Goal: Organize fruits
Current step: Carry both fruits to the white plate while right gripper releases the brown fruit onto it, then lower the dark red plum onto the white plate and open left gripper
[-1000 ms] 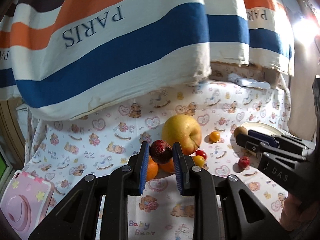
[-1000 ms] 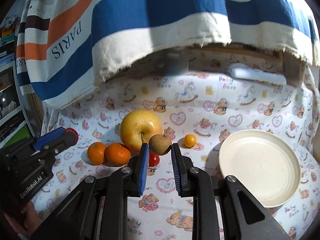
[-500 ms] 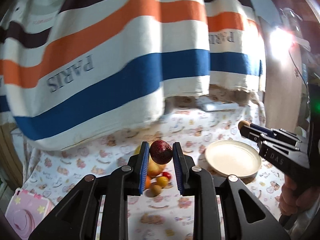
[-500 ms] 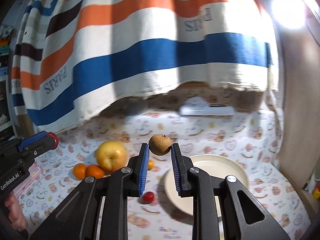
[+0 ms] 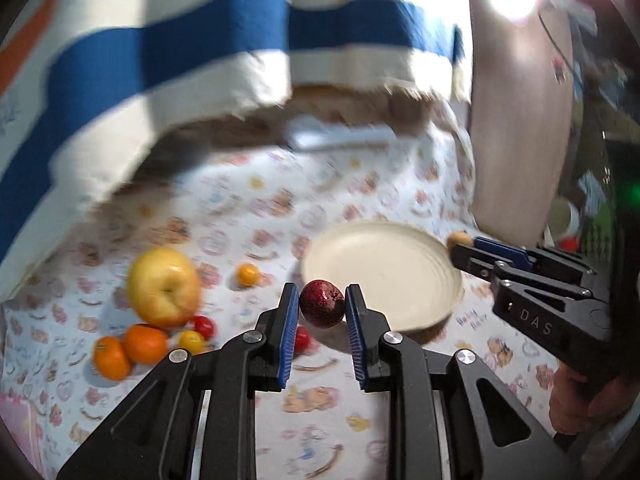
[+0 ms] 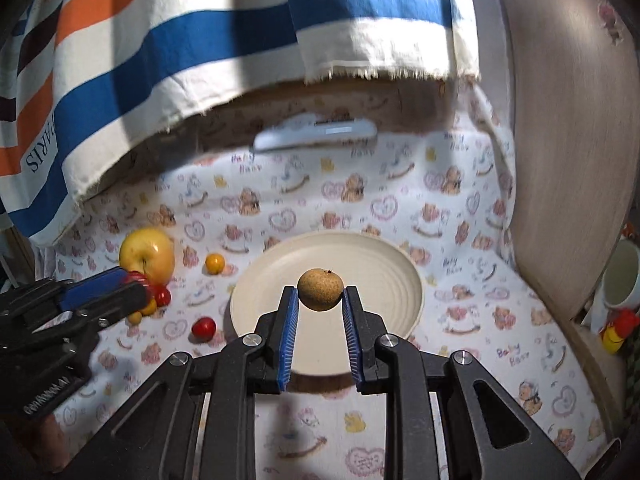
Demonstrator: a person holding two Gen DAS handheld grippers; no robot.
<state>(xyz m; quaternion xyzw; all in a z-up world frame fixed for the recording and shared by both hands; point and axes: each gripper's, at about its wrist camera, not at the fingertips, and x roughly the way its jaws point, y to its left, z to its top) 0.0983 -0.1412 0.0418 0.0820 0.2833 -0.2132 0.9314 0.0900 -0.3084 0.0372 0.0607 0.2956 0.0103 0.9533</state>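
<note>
Fruit in both grippers: my left gripper (image 5: 322, 307) pinches a dark red speckled round fruit (image 5: 322, 305); my right gripper (image 6: 320, 294) clamps a tan rough-skinned round fruit (image 6: 320, 288) above the cream round plate (image 6: 400, 272).

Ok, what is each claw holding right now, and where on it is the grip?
The left claw pinches a dark red fruit by its two sides; the right claw pinches a small brown fruit likewise, at the fingertips.

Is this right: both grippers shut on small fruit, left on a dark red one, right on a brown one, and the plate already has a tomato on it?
Not quite: the plate is bare, as the right wrist view shows. The red tomato lies on the cloth beside it. The rest holds: left gripper on the dark red fruit, right gripper on the brown fruit.
</note>
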